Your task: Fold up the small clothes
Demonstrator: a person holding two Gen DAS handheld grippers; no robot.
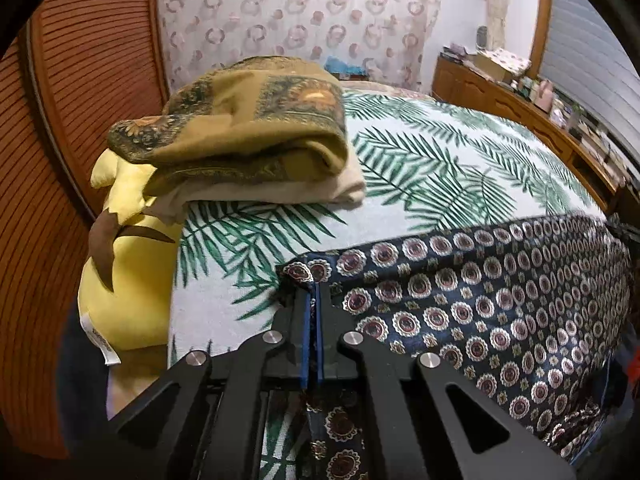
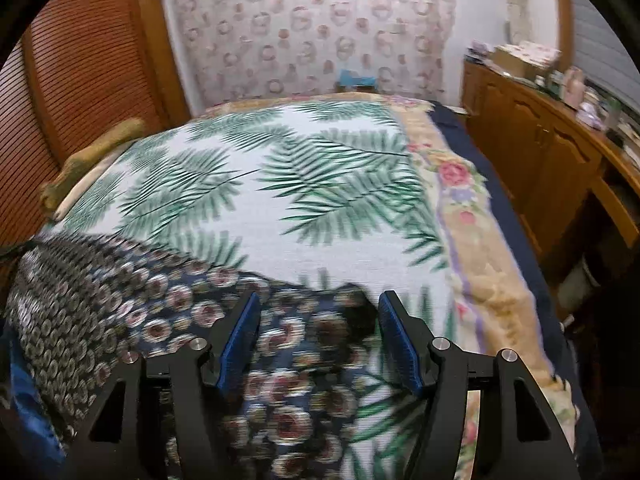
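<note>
Patterned cloth [image 1: 480,300] spread on the near part of the bed [image 1: 420,160], over its palm-leaf cover. Left tongs [image 1: 314,292] closed on the near left corner of the cloth, fabric pinched between the blue pads [image 1: 306,340]. Right tongs [image 2: 318,308] open above the right edge of the cloth [image 2: 120,300], pads [image 2: 240,336] spread apart, nothing between them. Folded pile of clothes [image 1: 256,136] beyond the cloth at the bed's left side, resting partly on a yellow plush toy [image 1: 128,272]. Wooden cabinet [image 2: 540,152] right of the bed.

navy garment [image 1: 480,304] with round medallion print, spread rumpled on palm-leaf bedspread, one corner lifted
</note>
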